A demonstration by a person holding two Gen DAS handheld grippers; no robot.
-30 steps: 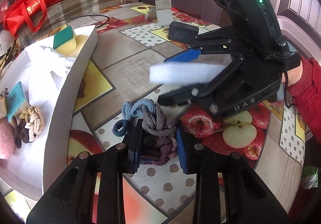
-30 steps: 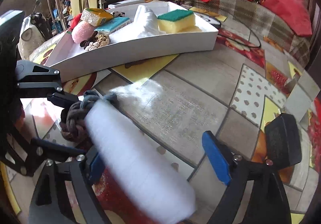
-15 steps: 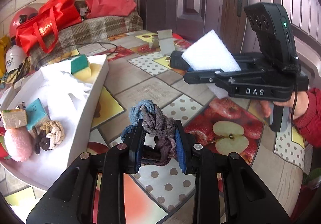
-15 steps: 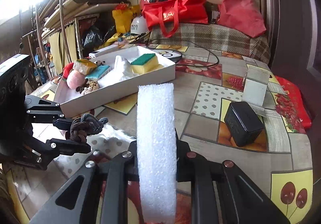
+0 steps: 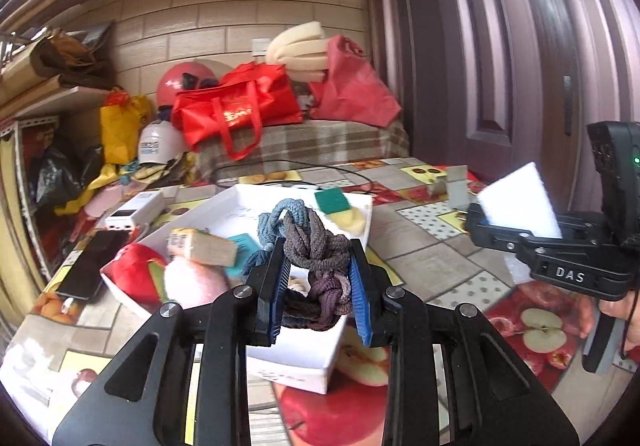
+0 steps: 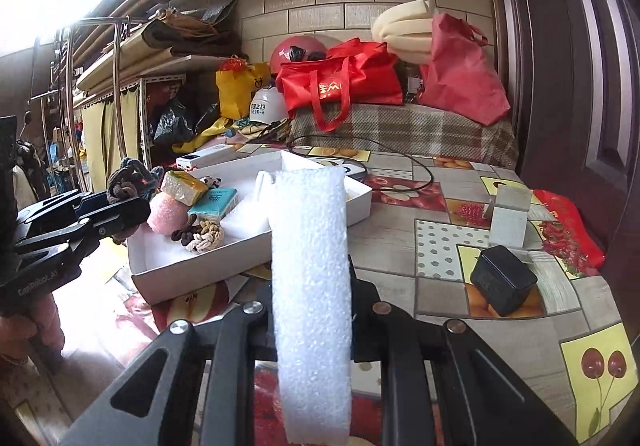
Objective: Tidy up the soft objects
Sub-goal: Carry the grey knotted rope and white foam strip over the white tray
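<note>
My left gripper (image 5: pixel 316 286) is shut on a knotted rope toy (image 5: pixel 310 246) of blue, grey and purple cord, held in the air above the near end of the white tray (image 5: pixel 304 368). My right gripper (image 6: pixel 312 294) is shut on a white foam strip (image 6: pixel 310 270), held upright above the table to the right of the tray (image 6: pixel 192 274). The tray holds a green and yellow sponge (image 5: pixel 340 206), a pink puff (image 6: pixel 166 212), a beige knotted rope (image 6: pixel 204 236), a teal packet (image 6: pixel 214 202) and a wrapped block (image 6: pixel 182 186).
A black cube (image 6: pixel 502 282) and a small white box (image 6: pixel 510 214) stand on the patterned tablecloth at the right. A phone (image 5: pixel 90 266) and a white power bank (image 5: pixel 134 210) lie left of the tray. Red bags (image 6: pixel 340 86) sit on a plaid-covered bench behind.
My left gripper has lifted the rope toy off the table and carried it over the tray. My right gripper has closed on the foam strip, raised it and turned it upright.
</note>
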